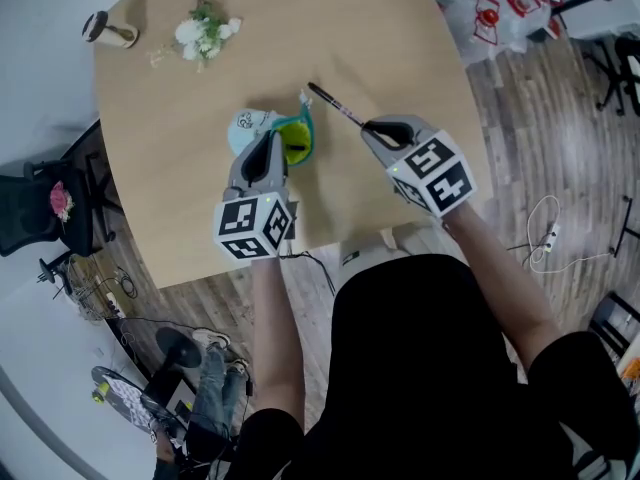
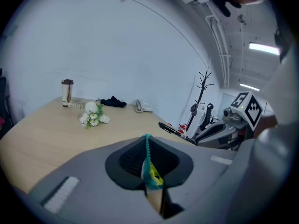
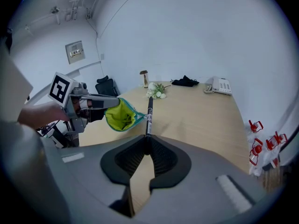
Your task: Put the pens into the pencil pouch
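A light blue pencil pouch with a teal zipper and yellow-green lining hangs open above the round wooden table. My left gripper is shut on its zipper edge, holding the mouth up. My right gripper is shut on one end of a black pen; the pen sticks out ahead of the jaws, its far end just right of the pouch mouth, outside it. In the left gripper view the pen and right gripper show at right.
A small bunch of white flowers and a lidded cup lie at the table's far left. A desk phone and a black cloth sit at the far edge. Office chair at left; cables on the floor at right.
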The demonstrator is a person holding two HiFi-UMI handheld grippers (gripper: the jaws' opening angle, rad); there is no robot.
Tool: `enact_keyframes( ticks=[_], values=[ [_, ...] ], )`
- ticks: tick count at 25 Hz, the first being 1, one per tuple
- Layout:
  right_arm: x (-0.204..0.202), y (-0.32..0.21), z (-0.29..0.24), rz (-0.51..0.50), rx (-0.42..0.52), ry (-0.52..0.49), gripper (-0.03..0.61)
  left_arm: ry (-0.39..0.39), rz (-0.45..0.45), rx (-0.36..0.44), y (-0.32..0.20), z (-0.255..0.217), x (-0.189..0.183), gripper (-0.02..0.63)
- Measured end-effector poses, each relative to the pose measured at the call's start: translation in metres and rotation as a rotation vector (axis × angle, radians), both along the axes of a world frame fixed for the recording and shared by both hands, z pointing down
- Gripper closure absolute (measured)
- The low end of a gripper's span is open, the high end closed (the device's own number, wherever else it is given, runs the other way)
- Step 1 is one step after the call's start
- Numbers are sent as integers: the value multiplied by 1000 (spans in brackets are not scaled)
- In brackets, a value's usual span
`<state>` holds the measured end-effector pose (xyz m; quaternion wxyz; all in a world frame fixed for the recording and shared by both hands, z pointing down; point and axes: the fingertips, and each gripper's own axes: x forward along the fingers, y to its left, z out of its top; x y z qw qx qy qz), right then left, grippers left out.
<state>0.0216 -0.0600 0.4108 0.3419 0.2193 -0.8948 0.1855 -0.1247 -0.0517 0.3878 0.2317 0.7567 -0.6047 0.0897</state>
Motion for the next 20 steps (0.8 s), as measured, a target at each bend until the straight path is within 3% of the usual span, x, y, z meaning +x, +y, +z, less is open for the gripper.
enact_keyframes(
  ticks=[11, 20],
  values=[
    [-4, 52, -3, -156, -88, -6, 534, 26, -11, 7, 5, -1, -1, 598],
    [-20, 74, 9, -213, -122, 15, 534, 49, -17, 15, 10, -3, -1, 598]
  ],
)
